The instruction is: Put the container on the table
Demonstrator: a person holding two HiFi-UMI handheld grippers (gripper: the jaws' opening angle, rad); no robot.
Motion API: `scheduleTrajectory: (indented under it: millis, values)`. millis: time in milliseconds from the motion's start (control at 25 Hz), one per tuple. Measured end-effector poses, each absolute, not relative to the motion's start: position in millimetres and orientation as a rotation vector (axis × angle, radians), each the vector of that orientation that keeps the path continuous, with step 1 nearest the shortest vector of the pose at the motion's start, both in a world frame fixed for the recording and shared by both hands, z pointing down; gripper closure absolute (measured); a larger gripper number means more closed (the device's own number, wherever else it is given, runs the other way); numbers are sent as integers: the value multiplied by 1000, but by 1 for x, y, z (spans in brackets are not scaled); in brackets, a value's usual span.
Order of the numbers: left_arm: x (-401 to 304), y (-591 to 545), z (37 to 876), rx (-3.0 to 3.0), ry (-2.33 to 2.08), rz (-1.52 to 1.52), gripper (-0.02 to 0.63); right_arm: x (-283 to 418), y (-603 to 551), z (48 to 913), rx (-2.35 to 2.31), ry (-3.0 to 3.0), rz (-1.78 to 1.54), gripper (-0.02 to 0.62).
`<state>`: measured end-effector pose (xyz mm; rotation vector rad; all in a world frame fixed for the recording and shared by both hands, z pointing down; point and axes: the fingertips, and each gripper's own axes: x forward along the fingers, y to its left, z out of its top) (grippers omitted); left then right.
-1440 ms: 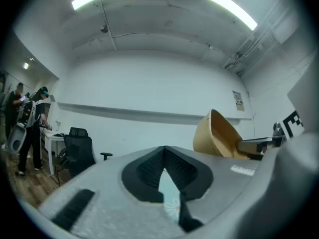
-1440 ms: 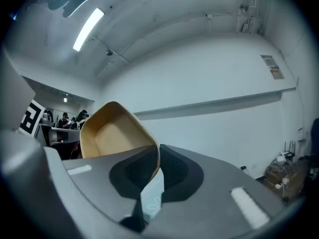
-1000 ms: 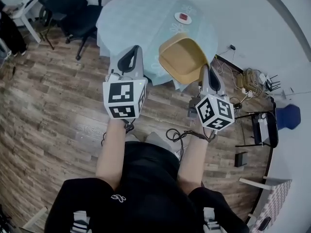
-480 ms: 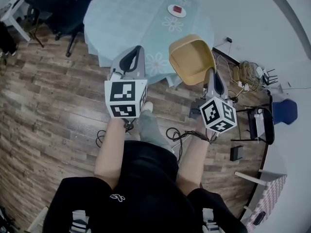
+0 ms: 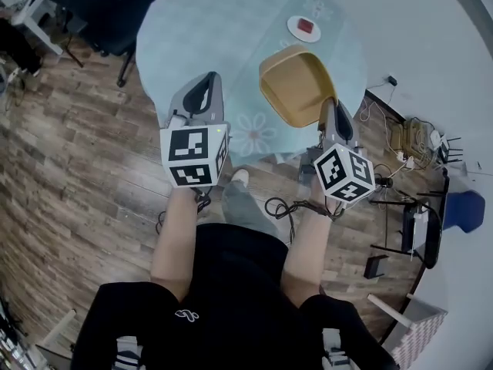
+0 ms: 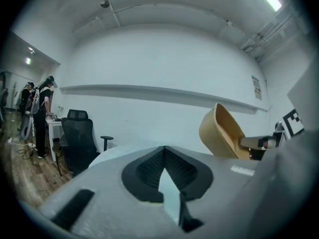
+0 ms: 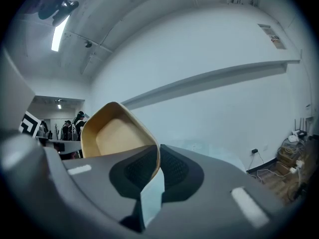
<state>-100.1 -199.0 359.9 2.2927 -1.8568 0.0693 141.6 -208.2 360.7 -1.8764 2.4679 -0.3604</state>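
Observation:
A tan, tub-shaped container (image 5: 294, 88) hangs in the air over the near edge of the round table (image 5: 208, 29), which wears a pale blue floral cloth. My right gripper (image 5: 328, 114) is shut on the container's near rim; in the right gripper view the rim (image 7: 157, 156) is pinched between the jaws and the container (image 7: 112, 133) tilts up to the left. My left gripper (image 5: 202, 95) is shut with nothing in it, to the left of the container, which shows as a tilted tub (image 6: 222, 133) in the left gripper view.
A small white plate with a red item (image 5: 306, 27) sits at the table's far side. A black office chair (image 5: 100, 14) stands left of the table. Cables and a power strip (image 5: 412, 133) lie on the wood floor at right. People stand far off at a desk (image 6: 42, 108).
Both grippers and the container have come closer to the table. The container now hangs over the tabletop's near edge rather than short of it.

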Motion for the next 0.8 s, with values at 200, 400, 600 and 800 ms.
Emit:
scheduleTrajectory:
  millis: [200, 400, 600, 800]
  values:
    - [-72, -263, 372, 2277, -1864, 141, 604, 164, -289, 386, -1886, 2484, -469, 565]
    - [-63, -296, 376, 2252, -1898, 183, 604, 176, -339, 413, -1936, 2531, -582, 566]
    - [-68, -319, 373, 2231, -1922, 202, 604, 175, -365, 436, -1989, 2573, -692, 565]
    - [-67, -341, 400, 2239, -1848, 249, 604, 165, -375, 490, -2071, 2589, -864, 565]
